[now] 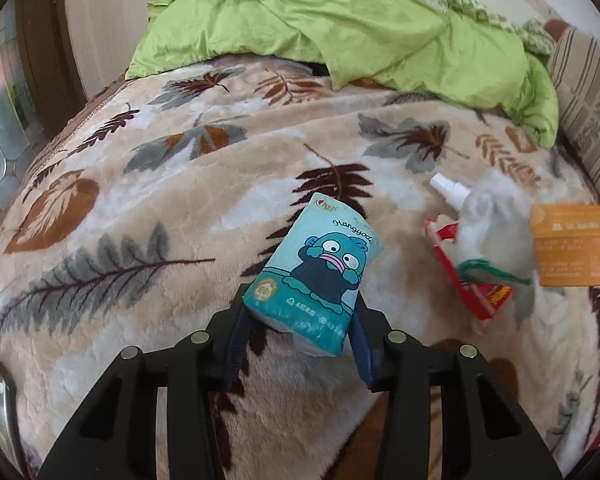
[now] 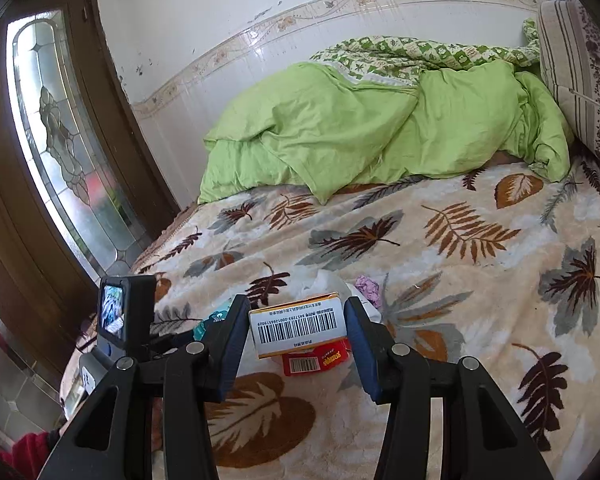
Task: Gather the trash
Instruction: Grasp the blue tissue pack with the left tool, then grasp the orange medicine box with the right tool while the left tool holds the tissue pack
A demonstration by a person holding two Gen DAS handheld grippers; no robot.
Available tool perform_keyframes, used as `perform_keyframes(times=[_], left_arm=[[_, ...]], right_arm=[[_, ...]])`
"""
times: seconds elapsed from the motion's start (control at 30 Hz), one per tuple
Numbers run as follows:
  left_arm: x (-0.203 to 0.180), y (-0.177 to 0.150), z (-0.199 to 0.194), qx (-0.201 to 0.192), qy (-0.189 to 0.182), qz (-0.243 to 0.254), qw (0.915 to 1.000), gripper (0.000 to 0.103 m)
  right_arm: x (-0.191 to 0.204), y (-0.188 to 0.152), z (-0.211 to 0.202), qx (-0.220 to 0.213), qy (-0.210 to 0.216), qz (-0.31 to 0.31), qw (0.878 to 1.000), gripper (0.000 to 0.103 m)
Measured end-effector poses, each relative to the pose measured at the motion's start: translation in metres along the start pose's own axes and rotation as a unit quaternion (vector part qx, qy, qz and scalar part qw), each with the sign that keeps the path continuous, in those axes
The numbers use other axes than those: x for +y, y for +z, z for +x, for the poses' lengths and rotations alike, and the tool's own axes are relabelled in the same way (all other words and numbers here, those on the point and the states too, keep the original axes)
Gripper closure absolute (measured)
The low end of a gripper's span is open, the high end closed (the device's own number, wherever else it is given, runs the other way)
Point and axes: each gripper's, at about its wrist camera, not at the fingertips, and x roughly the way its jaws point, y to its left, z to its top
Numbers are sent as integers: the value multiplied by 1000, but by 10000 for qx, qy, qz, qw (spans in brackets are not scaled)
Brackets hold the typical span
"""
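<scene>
A teal tissue pack (image 1: pixel 320 264) with a cartoon fish face stands tilted on the leaf-patterned blanket (image 1: pixel 140 208). My left gripper (image 1: pixel 300 300) is shut on its lower end, both blue pads pressing its sides. To its right lie a white spray bottle (image 1: pixel 450 190), a white fluffy wad (image 1: pixel 492 232), green yarn (image 1: pixel 488 270) and a red wrapper (image 1: pixel 472 292). My right gripper (image 2: pixel 297 308) is shut on an orange and white box (image 2: pixel 298 328) with a barcode, held above a red packet (image 2: pixel 316 362). That box (image 1: pixel 576 250) also shows at the right edge of the left wrist view.
A crumpled green duvet (image 2: pixel 360 136) covers the far end of the bed, with a striped pillow (image 2: pixel 580 80) at the right. A purple scrap (image 2: pixel 368 288) lies beyond the box. A wooden door with glass (image 2: pixel 52 140) stands left. The left gripper's camera unit (image 2: pixel 118 312) is close by.
</scene>
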Motion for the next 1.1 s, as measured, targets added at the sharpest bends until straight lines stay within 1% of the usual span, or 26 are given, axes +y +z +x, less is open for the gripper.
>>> perform_keyframes(times=[0.1, 0.2, 0.3, 0.33, 0.4, 0.43, 0.5, 0.53, 0.6, 0.7, 0.8, 0.9, 0.93, 0.97, 1.0, 1.03, 1.1], left_arm=[[1, -8, -23, -190, -70, -129, 9997, 59], [0, -19, -47, -300, -142, -208, 9992, 59], [-2, -34, -66, -296, -265, -266, 9989, 59], [-4, -39, -71, -251, -293, -278, 9989, 59], [-7, -48, -80, -205, -399, -296, 9986, 59], [-9, -53, -85, -216, -422, -291, 9984, 59], [-13, -59, -92, -256, -433, -230, 9985, 59], [-14, -62, -95, -292, -426, -217, 9984, 59], [-13, -63, -95, -291, -453, -235, 9983, 59], [-8, -67, -93, -286, -490, -325, 9979, 59], [-5, -69, -93, -322, -441, -308, 9980, 59], [-2, -71, -95, -381, -409, -282, 9980, 59], [-2, -72, -95, -392, -400, -271, 9981, 59], [-2, -73, -96, -413, -389, -259, 9980, 59], [-3, -73, -97, -448, -385, -239, 9980, 59], [-4, -73, -99, -482, -380, -209, 9979, 59], [-9, -73, -101, -592, -336, -113, 9976, 59]], right_arm=[[0, -3, -17, -96, 9, 44, 9999, 51], [-1, -18, -28, 45, -45, -17, 10000, 51], [-6, -46, -26, 643, -205, -22, 9977, 51], [-7, -57, -24, 923, -262, -5, 9954, 51], [-8, -71, -25, 1298, -229, -60, 9913, 50], [-6, -79, -28, 1448, -248, -150, 9890, 50], [-4, -90, -33, 1607, -290, -282, 9862, 47], [-4, -93, -37, 1631, -293, -292, 9857, 46], [-5, -94, -41, 1608, -307, -323, 9860, 40], [-4, -92, -32, 1695, -399, -469, 9836, 36], [-2, -94, -18, 1805, -382, -483, 9816, 36], [4, -102, 2, 2014, -487, -622, 9763, 36], [5, -104, 7, 2091, -542, -647, 9743, 37], [6, -105, 9, 2100, -622, -680, 9734, 48], [7, -106, 10, 2088, -703, -730, 9727, 53], [8, -105, 9, 1996, -776, -763, 9738, 53], [8, -100, -1, 1621, -859, -754, 9801, 53]])
